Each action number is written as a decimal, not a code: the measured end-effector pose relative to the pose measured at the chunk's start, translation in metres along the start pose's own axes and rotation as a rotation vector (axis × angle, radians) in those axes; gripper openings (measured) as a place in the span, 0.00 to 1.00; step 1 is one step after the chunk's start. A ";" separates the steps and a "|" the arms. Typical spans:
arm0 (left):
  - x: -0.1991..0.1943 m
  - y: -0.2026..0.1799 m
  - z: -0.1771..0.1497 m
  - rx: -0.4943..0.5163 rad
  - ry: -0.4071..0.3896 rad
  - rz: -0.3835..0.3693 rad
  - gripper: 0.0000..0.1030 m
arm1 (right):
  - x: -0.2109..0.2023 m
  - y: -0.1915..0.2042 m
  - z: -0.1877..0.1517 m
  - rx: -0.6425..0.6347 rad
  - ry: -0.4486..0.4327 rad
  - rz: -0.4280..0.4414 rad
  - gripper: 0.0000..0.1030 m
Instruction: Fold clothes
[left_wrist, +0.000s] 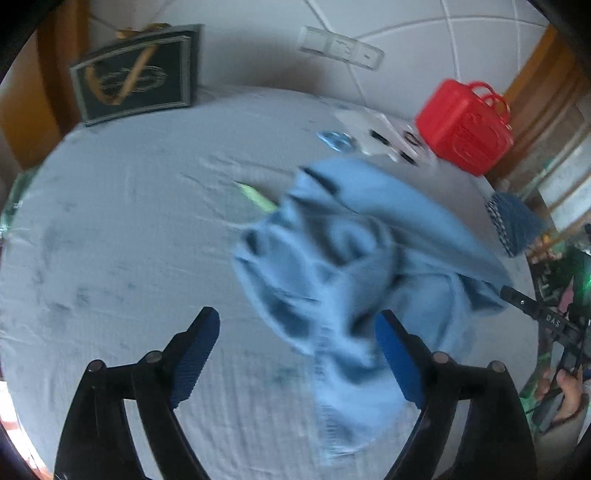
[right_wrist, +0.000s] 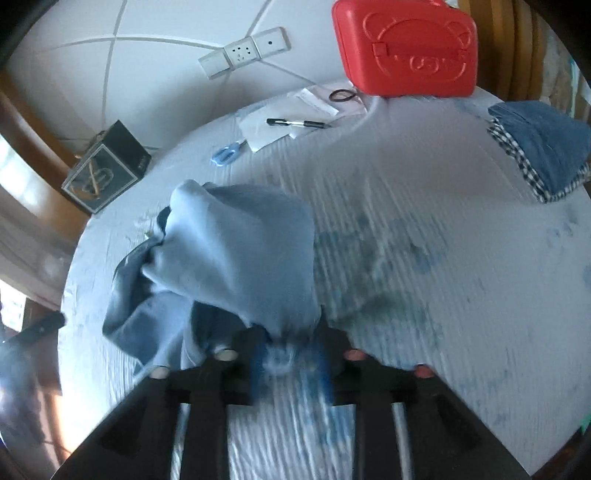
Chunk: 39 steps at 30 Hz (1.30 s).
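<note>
The right gripper (right_wrist: 290, 360) pinched a bunched corner of the blue garment (right_wrist: 236, 254) above the table (right_wrist: 443, 295), while the left gripper (left_wrist: 295, 354) stood spread, holding nothing.

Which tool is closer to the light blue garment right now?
Right. The right tool is shut on a bunched part of the light blue garment. The left tool is open beside it, gripping nothing, with cloth lying between its fingers.
</note>
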<state>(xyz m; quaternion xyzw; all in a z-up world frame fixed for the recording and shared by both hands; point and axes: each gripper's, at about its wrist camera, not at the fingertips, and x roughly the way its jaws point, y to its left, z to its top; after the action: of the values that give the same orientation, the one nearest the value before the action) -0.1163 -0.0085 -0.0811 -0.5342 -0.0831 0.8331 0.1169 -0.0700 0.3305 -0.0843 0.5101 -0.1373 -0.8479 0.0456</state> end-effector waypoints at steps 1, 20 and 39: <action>0.006 -0.013 -0.003 0.008 0.003 0.004 0.84 | -0.005 -0.004 -0.002 0.000 -0.010 0.005 0.40; 0.018 0.016 -0.005 -0.044 -0.073 0.253 0.06 | 0.070 0.019 0.026 -0.091 0.111 0.012 0.23; -0.068 0.255 0.063 -0.239 -0.164 0.506 0.54 | 0.034 0.164 0.151 -0.270 -0.089 0.039 0.56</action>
<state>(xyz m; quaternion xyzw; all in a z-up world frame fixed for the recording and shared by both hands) -0.1731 -0.2734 -0.0631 -0.4788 -0.0537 0.8605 -0.1655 -0.2295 0.1939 -0.0008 0.4585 -0.0336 -0.8793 0.1242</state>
